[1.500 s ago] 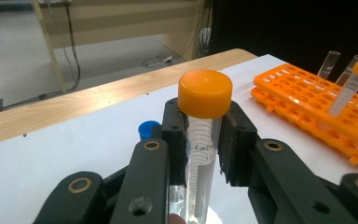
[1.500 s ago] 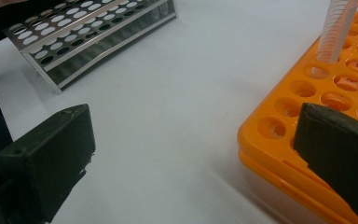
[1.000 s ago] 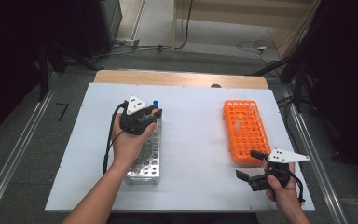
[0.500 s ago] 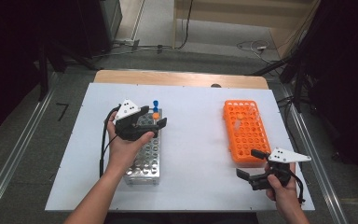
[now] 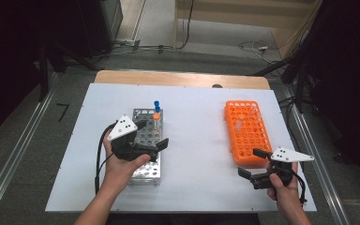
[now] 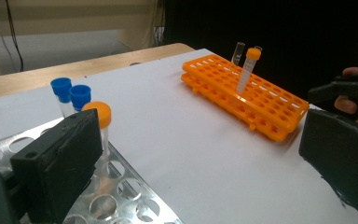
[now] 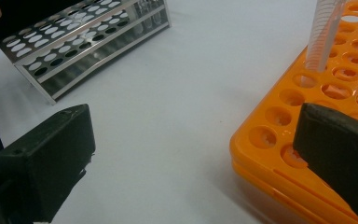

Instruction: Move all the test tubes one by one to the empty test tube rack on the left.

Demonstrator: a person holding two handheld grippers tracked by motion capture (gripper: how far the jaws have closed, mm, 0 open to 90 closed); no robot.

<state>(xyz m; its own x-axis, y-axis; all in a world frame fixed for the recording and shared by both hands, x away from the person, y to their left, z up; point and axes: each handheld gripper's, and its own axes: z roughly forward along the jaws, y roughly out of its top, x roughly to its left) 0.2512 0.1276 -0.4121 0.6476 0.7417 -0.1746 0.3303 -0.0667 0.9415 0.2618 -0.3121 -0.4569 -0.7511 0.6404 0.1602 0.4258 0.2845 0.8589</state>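
While your left gripper [image 5: 152, 135] hovers over the metal rack [image 5: 146, 174], its jaws have just been opening and now stand wide with nothing between them. The orange-capped tube [image 5: 156, 117] stands upright in that rack just beyond the jaws, beside two blue-capped tubes [image 5: 157, 104]. Your right gripper [image 5: 250, 163] rests wide and empty at the near end of the orange rack [image 5: 246, 143], well apart from it.

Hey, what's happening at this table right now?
A person is moving capped tubes between racks. The left gripper, its jaws just opened and empty, sits over the metal rack beside an orange-capped tube standing there. The right gripper waits open at the near end of the orange rack.
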